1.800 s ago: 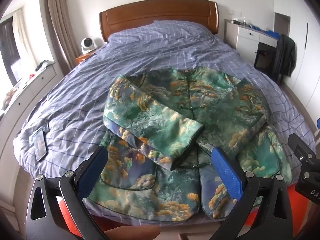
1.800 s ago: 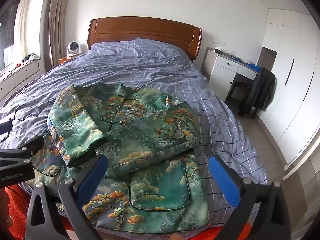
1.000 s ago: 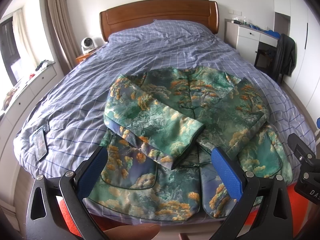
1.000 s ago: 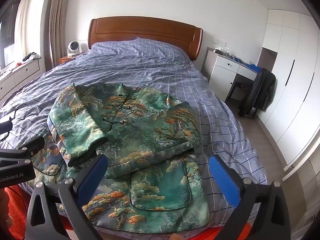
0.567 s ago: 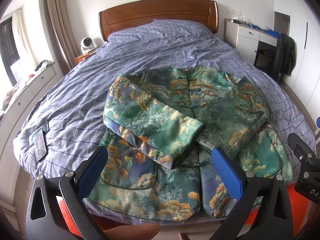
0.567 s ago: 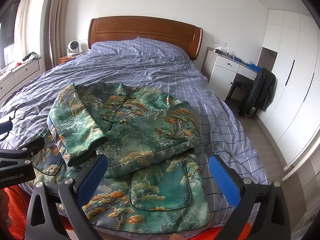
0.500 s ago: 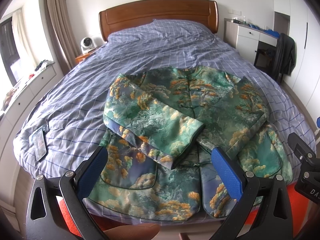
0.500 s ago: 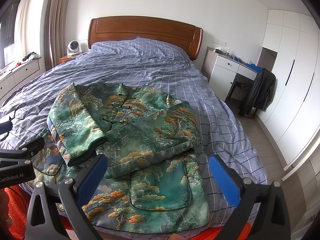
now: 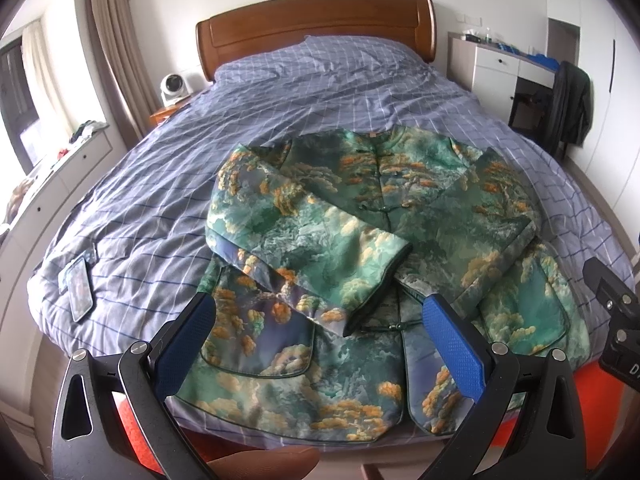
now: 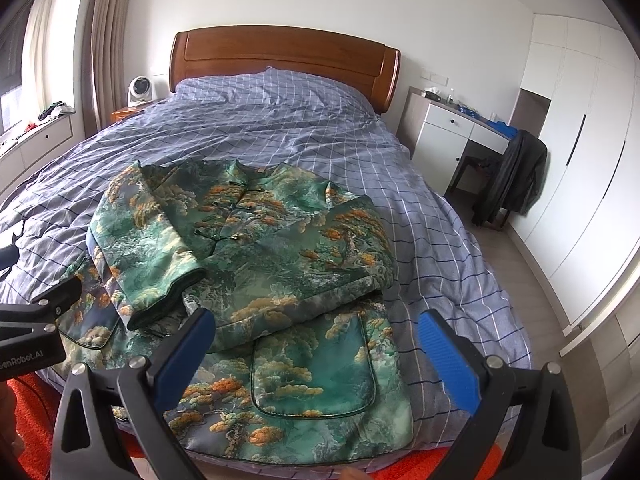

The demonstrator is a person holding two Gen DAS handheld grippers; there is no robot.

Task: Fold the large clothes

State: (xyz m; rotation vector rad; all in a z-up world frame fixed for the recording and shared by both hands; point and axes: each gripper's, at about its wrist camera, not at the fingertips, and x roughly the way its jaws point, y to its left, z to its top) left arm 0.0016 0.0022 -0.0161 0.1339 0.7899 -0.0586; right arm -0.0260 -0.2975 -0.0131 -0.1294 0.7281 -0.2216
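The green brocade jacket with orange cloud-and-tree print (image 9: 384, 248) lies front-up on the near half of the bed with the lilac checked cover (image 9: 168, 184). Both sleeves are folded across its chest and its hem reaches the near edge.

Risks, as judged:
- The padded sleeves look springy; lifting the hem for the next fold could let them slide open.
- The hem sits at the bed's near edge, so a careless pull may drag the jacket off.
- A dark phone (image 9: 80, 289) lies on the cover, far left, well apart.

The left hand-held gripper (image 9: 316, 326) is spread wide, holding and touching nothing. The right hand-held gripper (image 10: 316, 338) is likewise wide and empty, above the near hem.
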